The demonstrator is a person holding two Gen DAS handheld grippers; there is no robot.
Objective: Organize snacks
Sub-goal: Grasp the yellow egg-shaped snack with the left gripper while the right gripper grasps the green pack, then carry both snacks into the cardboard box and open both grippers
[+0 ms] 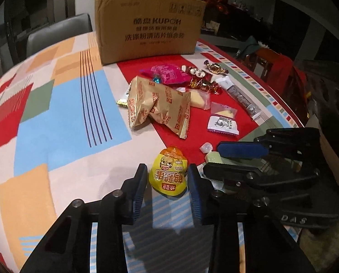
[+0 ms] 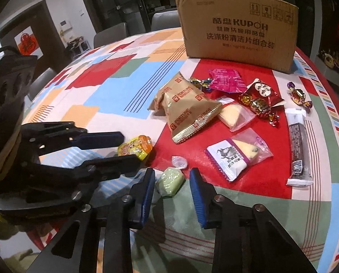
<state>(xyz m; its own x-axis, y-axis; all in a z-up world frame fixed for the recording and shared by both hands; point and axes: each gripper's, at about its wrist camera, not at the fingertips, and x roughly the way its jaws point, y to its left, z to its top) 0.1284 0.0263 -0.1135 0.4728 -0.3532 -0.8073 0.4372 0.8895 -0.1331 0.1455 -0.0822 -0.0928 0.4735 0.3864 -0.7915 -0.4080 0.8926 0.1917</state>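
A yellow cartoon-face snack packet (image 1: pixel 168 175) lies on the patterned tablecloth (image 1: pixel 62 118). My left gripper (image 1: pixel 168 173) has both blue pads against its sides, shut on it. A pale green wrapped candy (image 2: pixel 170 180) sits between the pads of my right gripper (image 2: pixel 171 177), with slim gaps on both sides, so that gripper is open. The two grippers are side by side near the table's front. Further back lies a loose heap of gold biscuit bags (image 2: pixel 187 111), a pink packet (image 2: pixel 228 80), foil candies (image 2: pixel 258 102), clear cake packets (image 2: pixel 237 154) and a dark bar (image 2: pixel 297 145).
A cardboard box (image 2: pixel 237 27) stands at the back of the round table, its top out of view. A small clear wrapper (image 2: pixel 179 161) lies just beyond the green candy. Grey chairs (image 1: pixel 58 34) stand behind the table, and the table edge curves away on the right.
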